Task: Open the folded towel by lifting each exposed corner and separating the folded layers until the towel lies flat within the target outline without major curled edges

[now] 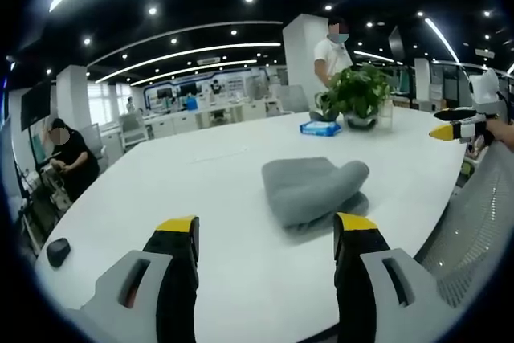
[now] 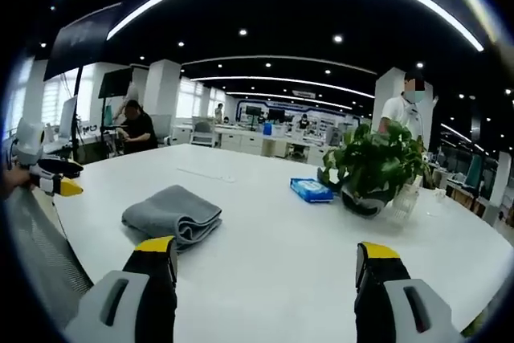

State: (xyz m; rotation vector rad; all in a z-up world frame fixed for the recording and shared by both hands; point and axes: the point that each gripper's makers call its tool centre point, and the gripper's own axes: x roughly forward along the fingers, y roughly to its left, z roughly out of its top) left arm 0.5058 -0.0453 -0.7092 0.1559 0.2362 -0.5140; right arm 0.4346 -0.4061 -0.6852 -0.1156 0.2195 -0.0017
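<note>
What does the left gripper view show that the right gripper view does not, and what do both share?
Left gripper view alone: a small dark rounded object near the table's edge. Right gripper view alone: a dark monitor on a stand by the windows. Both share the folded grey towel, the leafy green potted plant, the flat blue packet, the white table and a standing person in a white shirt.

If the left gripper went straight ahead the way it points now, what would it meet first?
Most likely the folded grey towel: it lies on the white table just ahead of the open left gripper, slightly toward its right jaw. Depth is unclear, so it might skim above the towel.
</note>
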